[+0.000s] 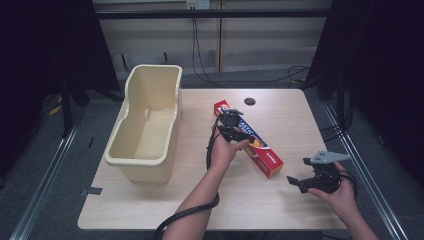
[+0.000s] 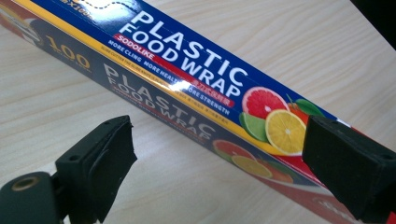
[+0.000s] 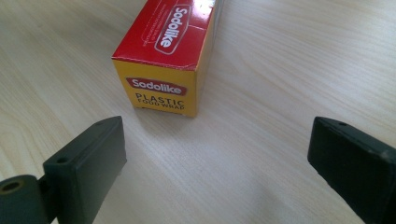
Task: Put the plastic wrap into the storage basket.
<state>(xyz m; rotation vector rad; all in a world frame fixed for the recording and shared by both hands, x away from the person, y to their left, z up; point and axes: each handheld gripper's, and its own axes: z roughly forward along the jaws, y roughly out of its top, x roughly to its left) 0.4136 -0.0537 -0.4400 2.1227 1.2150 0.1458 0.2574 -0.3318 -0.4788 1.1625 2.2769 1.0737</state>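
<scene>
The plastic wrap box (image 1: 248, 139) lies flat on the worktop (image 1: 280, 205). The left tool (image 1: 235, 131) hovers over it, jaws spread, gripping nothing. The right tool (image 1: 298, 181) waits nearby, also spread.

A long red-and-blue plastic food wrap box (image 1: 250, 140) lies flat and closed, diagonally across the table's middle.
</scene>
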